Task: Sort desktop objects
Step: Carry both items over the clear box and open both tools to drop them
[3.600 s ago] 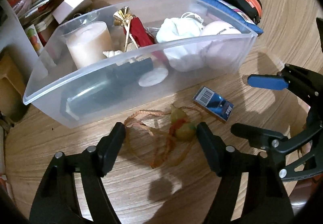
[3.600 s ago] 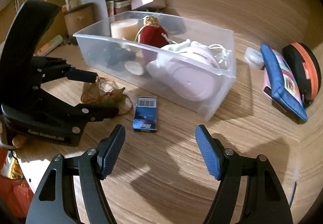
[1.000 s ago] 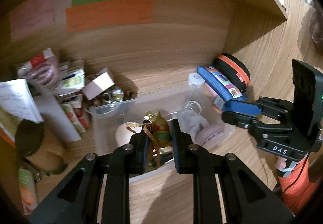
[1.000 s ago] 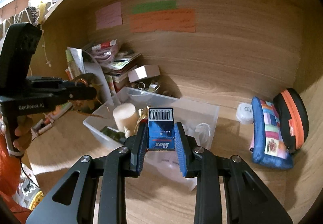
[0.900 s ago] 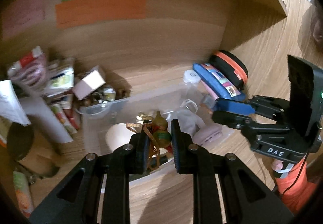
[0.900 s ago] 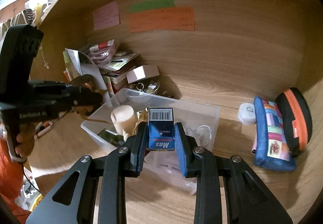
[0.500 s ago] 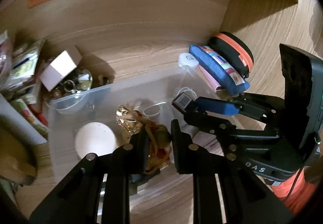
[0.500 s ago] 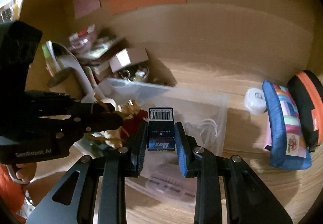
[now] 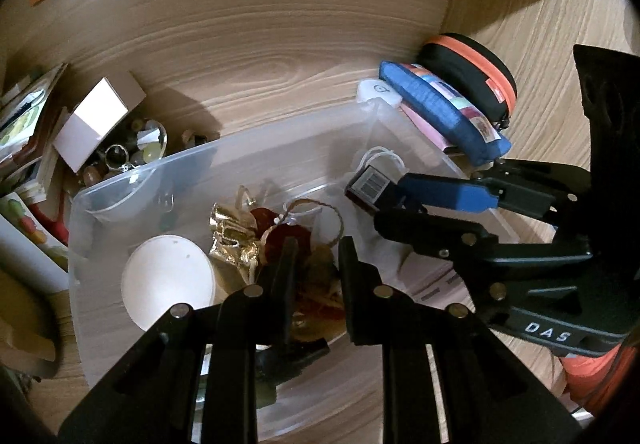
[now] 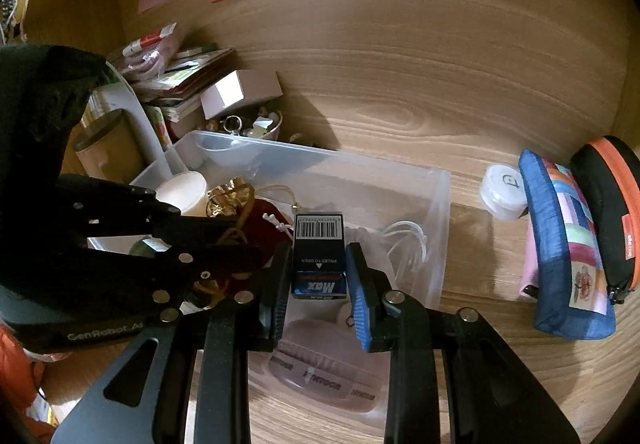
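I hold both loads over the clear bin (image 10: 436, 204) so that each drops inside on release: my right gripper (image 10: 318, 276) is clenched on the blue Max box (image 10: 319, 256), barcode end forward, above the white cord (image 10: 404, 234), and my left gripper (image 9: 314, 268) grips the orange mesh bag (image 9: 316, 296) low among the candle (image 9: 168, 280) and gold-tied red pouch (image 9: 256, 232). Compared with half a second ago, both tools sit lower and further into the bin, with neither load released.
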`<state>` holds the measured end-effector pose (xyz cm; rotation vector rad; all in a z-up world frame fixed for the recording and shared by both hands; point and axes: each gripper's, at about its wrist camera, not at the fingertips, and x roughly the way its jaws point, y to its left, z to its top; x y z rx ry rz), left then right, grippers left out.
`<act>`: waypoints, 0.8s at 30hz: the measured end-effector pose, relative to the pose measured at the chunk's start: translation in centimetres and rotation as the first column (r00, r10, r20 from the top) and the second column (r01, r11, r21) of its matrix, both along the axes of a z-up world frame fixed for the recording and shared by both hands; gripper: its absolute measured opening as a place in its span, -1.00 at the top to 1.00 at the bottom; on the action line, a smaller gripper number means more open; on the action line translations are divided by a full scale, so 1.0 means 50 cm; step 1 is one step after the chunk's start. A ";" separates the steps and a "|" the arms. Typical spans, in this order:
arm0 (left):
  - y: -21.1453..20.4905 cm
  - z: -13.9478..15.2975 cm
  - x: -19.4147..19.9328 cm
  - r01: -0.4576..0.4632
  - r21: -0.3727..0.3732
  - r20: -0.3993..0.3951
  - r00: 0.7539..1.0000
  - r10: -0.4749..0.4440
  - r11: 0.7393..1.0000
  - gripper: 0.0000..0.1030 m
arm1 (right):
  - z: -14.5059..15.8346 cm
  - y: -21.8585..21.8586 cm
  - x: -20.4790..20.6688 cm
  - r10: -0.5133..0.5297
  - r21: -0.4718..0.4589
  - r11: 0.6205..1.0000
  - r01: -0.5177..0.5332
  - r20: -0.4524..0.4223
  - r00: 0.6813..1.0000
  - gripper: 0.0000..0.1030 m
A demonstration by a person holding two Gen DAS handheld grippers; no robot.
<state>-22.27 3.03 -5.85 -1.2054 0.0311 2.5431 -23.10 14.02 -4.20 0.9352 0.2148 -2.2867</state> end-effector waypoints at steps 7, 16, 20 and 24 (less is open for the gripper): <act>-0.002 0.006 0.008 -0.004 -0.017 -0.016 1.000 0.004 1.000 0.43 | 0.000 0.001 -0.002 -0.011 -0.001 1.000 0.011 -0.001 1.000 0.51; -0.007 0.042 0.033 -0.042 -0.031 -0.069 0.997 0.040 0.999 -0.06 | 0.021 0.023 0.003 -0.054 -0.039 0.998 0.053 -0.035 0.998 0.18; -0.010 0.056 0.049 -0.084 -0.063 -0.098 0.992 0.078 0.994 -0.21 | 0.043 0.042 0.011 -0.091 -0.059 0.994 0.087 -0.067 0.994 -0.03; -0.022 0.071 0.071 -0.144 -0.103 -0.141 0.982 0.129 0.984 -0.46 | 0.066 0.054 0.024 -0.115 -0.078 0.991 0.108 -0.091 0.989 -0.28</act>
